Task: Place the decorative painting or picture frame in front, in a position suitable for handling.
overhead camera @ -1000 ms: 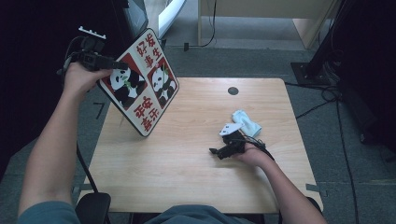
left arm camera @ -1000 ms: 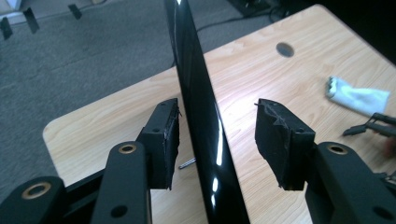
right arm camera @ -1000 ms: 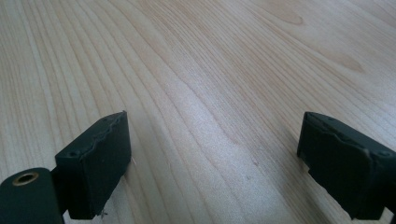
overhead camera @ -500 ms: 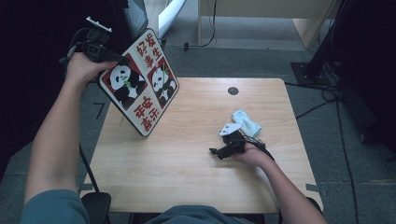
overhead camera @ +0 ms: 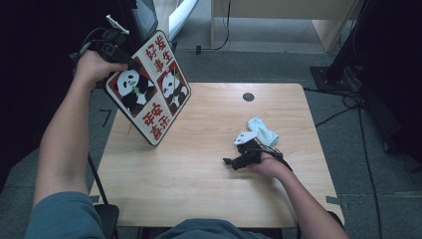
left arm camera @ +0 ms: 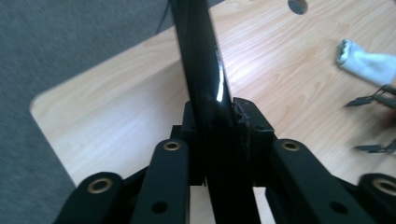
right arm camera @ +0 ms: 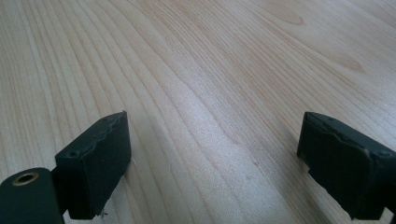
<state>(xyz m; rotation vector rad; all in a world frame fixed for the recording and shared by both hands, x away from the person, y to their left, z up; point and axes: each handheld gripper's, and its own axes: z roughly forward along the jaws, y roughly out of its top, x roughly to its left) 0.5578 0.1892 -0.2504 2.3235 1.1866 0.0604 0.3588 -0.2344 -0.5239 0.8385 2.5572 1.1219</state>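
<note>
Left gripper (overhead camera: pixel 130 63), fingers clamped on the panda board (overhead camera: pixel 149 89), has lifted it higher at ten o'clock, probably clear of the worktop (overhead camera: pixel 209 169); right gripper (overhead camera: pixel 229 162) rests wide open.

I read red Chinese characters on the panda board (overhead camera: pixel 149 92): 好发, 事生 along the top, 平安, 喜乐 at the bottom. A "7" marks the floor (overhead camera: pixel 105 118).
</note>
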